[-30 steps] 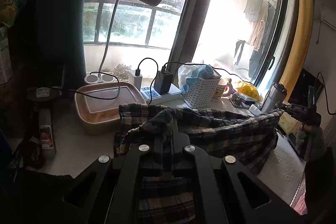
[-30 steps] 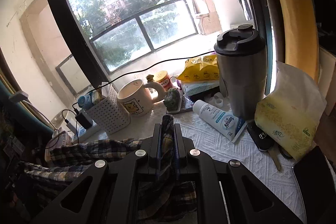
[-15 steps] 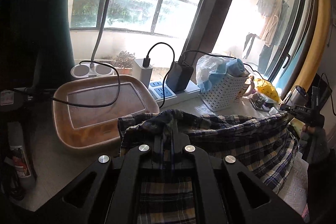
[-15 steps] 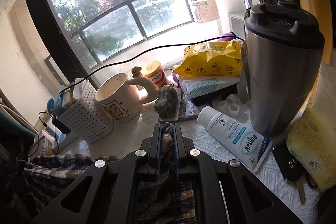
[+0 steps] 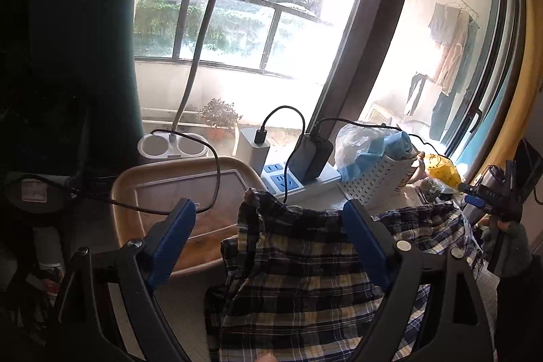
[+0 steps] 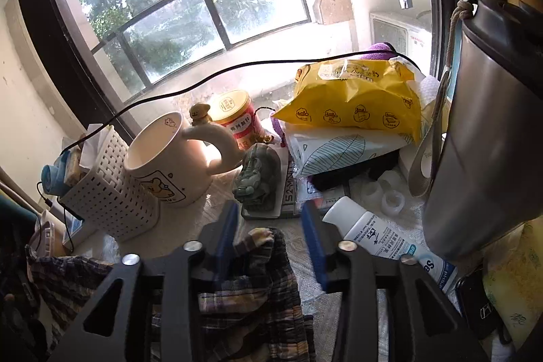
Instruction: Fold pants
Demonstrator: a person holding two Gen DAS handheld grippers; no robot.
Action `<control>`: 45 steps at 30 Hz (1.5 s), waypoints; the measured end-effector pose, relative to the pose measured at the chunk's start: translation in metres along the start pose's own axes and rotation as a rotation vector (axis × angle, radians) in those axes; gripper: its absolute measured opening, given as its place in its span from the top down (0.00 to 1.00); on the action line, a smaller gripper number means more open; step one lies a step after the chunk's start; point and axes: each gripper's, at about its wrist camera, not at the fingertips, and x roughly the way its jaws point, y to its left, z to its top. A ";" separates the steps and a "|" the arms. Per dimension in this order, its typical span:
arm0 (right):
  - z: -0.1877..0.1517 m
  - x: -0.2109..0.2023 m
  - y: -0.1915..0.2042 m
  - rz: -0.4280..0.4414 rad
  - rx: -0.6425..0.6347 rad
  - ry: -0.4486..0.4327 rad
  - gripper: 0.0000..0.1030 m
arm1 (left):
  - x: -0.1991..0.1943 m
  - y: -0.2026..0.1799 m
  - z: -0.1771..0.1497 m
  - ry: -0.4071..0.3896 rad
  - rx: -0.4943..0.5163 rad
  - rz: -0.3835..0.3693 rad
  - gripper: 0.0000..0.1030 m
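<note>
Left claw [image 5: 268, 236] agape | right claw [image 6: 269, 233] agape | plaid pants [image 5: 305, 287] on cluttered windowside desk [image 6: 183, 223]

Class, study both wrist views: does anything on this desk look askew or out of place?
Yes. The plaid pants lie rumpled, one corner draped over the tan tray. A white tube lies on its side beside the steel tumbler.
</note>
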 end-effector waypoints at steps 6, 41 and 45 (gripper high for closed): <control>-0.003 -0.028 0.005 -0.003 -0.048 -0.032 0.18 | -0.013 -0.005 -0.021 0.050 0.021 0.031 0.15; -0.148 -0.113 -0.031 0.076 -0.045 0.113 0.26 | -0.057 -0.120 -0.184 0.263 -0.150 -0.218 0.27; -0.147 -0.113 -0.034 0.101 -0.050 0.119 0.29 | -0.035 -0.120 -0.187 0.275 -0.214 -0.180 0.27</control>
